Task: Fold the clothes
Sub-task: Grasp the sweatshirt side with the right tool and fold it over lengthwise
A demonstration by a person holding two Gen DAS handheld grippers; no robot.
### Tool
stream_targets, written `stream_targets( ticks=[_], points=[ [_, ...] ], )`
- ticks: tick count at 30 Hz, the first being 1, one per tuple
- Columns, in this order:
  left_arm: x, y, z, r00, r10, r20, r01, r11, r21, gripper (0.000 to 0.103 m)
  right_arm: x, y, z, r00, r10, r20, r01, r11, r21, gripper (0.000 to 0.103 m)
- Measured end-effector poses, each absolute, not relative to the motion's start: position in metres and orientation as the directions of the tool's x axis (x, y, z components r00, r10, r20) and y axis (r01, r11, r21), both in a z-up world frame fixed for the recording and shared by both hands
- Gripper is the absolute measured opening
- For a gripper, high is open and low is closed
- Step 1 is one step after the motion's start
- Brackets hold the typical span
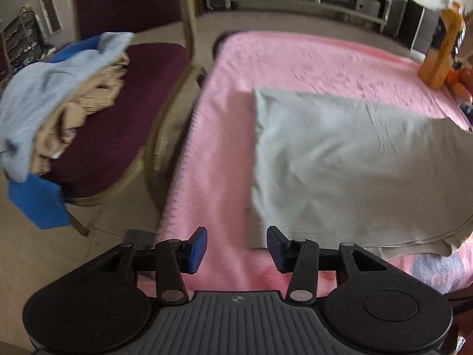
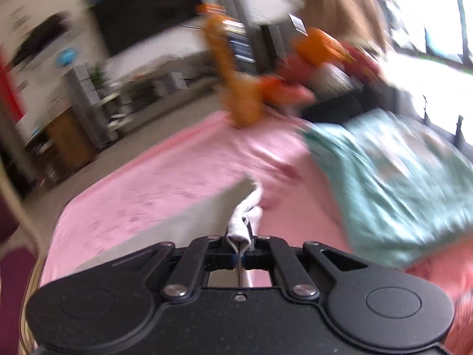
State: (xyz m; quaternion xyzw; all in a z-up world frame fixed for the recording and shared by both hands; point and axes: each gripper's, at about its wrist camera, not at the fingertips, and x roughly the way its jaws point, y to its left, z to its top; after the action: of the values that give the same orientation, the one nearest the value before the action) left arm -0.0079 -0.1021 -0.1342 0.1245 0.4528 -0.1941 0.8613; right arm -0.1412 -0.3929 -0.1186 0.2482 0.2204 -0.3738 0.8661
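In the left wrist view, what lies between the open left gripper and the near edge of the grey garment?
Only bare pink blanket. The left gripper hangs open just short of the grey garment; nothing else sits on that stretch in the left wrist view.

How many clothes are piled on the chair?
3 show: a light blue top on the pile, tan clothing beneath it, and a bright blue piece hanging off the chair's front. More may be hidden underneath.

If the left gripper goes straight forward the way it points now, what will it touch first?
Probably the pink blanket: the open left gripper points along the bare strip just left of the grey garment. That garment's left edge lies close beside this line, and depth is unclear.
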Motion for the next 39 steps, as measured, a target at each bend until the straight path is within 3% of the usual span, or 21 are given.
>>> stream_targets(
  ticks=[4, 8, 10, 13, 15, 18, 27, 39],
  points=[
    [-0.002, -0.080, -0.125, 0.577, -0.205, -0.791, 0.385, 0.922, 0.042, 0.045, -0.091, -0.330, -0.096, 0.737, -0.467, -0.489, 0.597, 0.789, 0.145, 0.003],
    [0.008, -0.066, -0.122, 0.592, -0.197, -0.782, 0.329, 0.944, 0.011, 0.045, -0.051, -0.258, -0.095, 0.847, -0.290, -0.444, 0.339, 0.940, 0.033, 0.003],
    [0.011, -0.062, -0.124, 0.580, -0.202, -0.789, 0.312, 0.950, -0.014, 0.045, -0.034, -0.226, -0.109, 0.857, -0.198, -0.475, 0.207, 0.978, -0.034, 0.003],
    [0.016, -0.056, -0.126, 0.561, -0.210, -0.801, 0.287, 0.957, -0.050, 0.043, -0.012, -0.199, -0.144, 0.800, -0.097, -0.592, 0.072, 0.995, -0.066, 0.003],
    [0.020, -0.053, -0.128, 0.549, -0.217, -0.808, 0.269, 0.960, -0.075, 0.044, -0.002, -0.192, -0.166, 0.750, -0.079, -0.657, 0.050, 0.997, -0.062, 0.003],
    [0.024, -0.049, -0.130, 0.534, -0.224, -0.816, 0.248, 0.963, -0.103, 0.044, -0.001, -0.193, -0.172, 0.732, -0.055, -0.679, 0.081, 0.997, 0.007, 0.003],
    [0.025, -0.049, -0.132, 0.535, -0.227, -0.814, 0.234, 0.965, -0.116, 0.044, -0.006, -0.206, -0.136, 0.804, -0.002, -0.595, 0.149, 0.969, 0.198, 0.003],
    [0.025, -0.047, -0.131, 0.540, -0.214, -0.814, 0.222, 0.969, -0.108, 0.044, -0.008, -0.193, -0.145, 0.790, 0.019, -0.612, 0.076, 0.989, 0.129, 0.003]
  ],
)
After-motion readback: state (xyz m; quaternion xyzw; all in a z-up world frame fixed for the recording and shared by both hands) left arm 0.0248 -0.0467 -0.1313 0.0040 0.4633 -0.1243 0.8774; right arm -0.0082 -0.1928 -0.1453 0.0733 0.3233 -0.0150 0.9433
